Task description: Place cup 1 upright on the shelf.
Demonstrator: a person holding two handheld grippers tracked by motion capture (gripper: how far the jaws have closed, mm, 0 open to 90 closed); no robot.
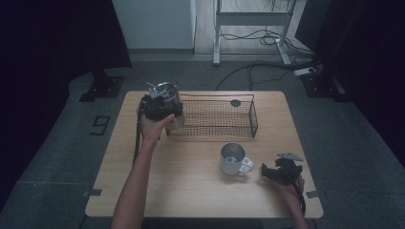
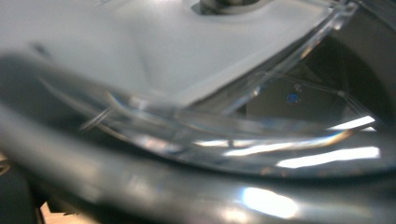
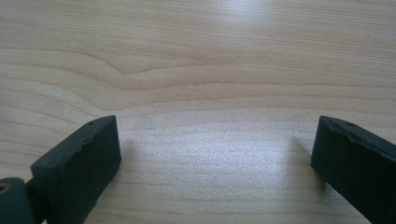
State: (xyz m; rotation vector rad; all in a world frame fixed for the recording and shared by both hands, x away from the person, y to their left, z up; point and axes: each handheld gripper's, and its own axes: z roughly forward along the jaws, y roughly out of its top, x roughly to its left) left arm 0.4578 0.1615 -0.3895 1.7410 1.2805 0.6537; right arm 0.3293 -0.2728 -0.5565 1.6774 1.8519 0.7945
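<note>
At the wire basket's (image 1: 216, 119) left end, left claw (image 1: 161, 102) clamps a metal cup (image 1: 168, 91); right claw (image 1: 279, 171) gapes wide.

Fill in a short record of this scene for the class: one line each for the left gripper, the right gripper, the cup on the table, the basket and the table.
left gripper: holds a metal cup with a lid at the basket's left end
right gripper: open, holds nothing, low over the table near its front right corner
metal mug: upright on the table, handle toward the right gripper
wire basket: black, on the far half of the table, a small dark disc inside
table: light wood
</note>
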